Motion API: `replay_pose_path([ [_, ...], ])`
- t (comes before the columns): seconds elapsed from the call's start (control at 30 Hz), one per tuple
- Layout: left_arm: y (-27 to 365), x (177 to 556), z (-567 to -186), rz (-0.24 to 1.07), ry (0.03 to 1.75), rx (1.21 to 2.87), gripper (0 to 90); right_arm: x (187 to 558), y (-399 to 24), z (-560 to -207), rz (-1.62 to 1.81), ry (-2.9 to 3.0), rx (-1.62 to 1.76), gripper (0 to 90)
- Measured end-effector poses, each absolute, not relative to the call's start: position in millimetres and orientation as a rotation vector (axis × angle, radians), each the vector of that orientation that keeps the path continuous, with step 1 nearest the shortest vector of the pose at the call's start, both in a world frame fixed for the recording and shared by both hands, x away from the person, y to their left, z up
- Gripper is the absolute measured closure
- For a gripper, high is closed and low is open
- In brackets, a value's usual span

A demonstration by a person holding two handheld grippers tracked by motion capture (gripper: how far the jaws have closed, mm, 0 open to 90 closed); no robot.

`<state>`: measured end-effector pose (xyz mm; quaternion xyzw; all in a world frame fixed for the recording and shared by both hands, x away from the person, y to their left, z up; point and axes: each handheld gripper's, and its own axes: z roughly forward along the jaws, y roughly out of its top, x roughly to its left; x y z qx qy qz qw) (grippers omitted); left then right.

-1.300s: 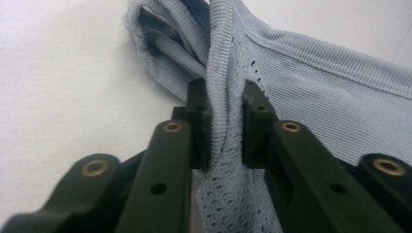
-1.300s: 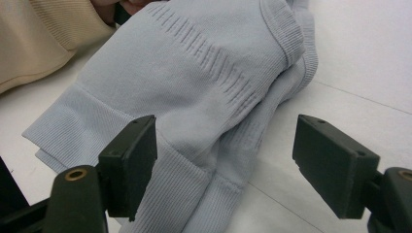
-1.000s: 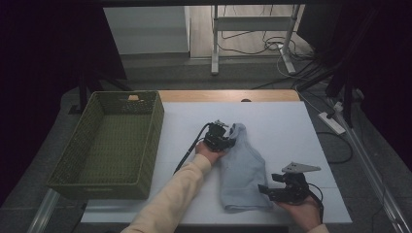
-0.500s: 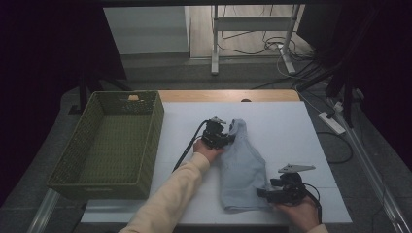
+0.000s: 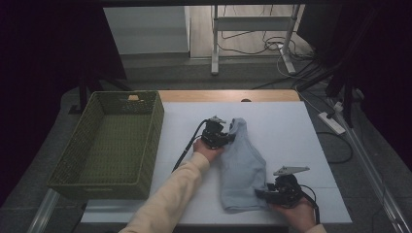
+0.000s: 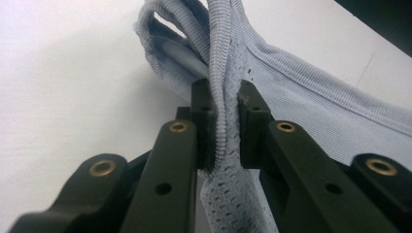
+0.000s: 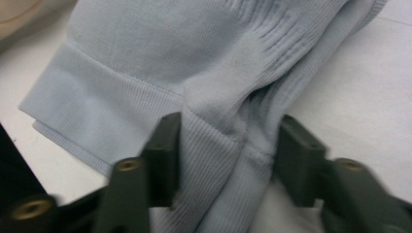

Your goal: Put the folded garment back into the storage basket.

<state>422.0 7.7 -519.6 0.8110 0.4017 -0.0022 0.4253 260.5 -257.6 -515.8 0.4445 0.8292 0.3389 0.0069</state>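
In the high view, a pale blue knitted garment (image 5: 241, 167) lay lengthwise on the white surface (image 5: 286, 131), right of a green wicker basket (image 5: 114, 141) that stood with nothing inside it. The left tongs (image 5: 224, 136) sat at the garment's far end and the right tongs (image 5: 266, 193) at its near corner, each carried in a hand. In the left gripper view, the left tongs (image 6: 224, 104) were clamped tight on a ribbed edge of the garment (image 6: 311, 121), the fabric squeezed into a thin band between the pads and lifted slightly off the surface. In the right gripper view, the right tongs (image 7: 227, 145) had just been closing around a bunched fold near the hem of the garment (image 7: 194, 58); the jaws straddled the fold about half shut, and the pads did not yet appear to press on it. The knit looked soft, light and limp, likely to sag and stretch between two holds, so the thicker ribbed hem and edges seemed the surest places to grip.
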Motion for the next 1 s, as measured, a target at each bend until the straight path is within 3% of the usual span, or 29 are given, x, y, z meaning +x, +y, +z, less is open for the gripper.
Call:
replay_pose_path([
  [0.13,7.9,421.6,-518.6,-0.003,1.004,2.026,79.7,261.8,-258.5,-515.6,1.073,2.602,1.379,64.3],
  [0.33,8.2,421.1,-517.5,-0.002,1.005,2.024,79.7,262.4,-259.2,-514.7,1.088,2.606,1.361,71.3],
  [1.0,16.5,420.3,-507.2,0.014,0.999,1.996,79.7,261.3,-260.7,-504.6,1.253,2.589,1.264,76.4],
])
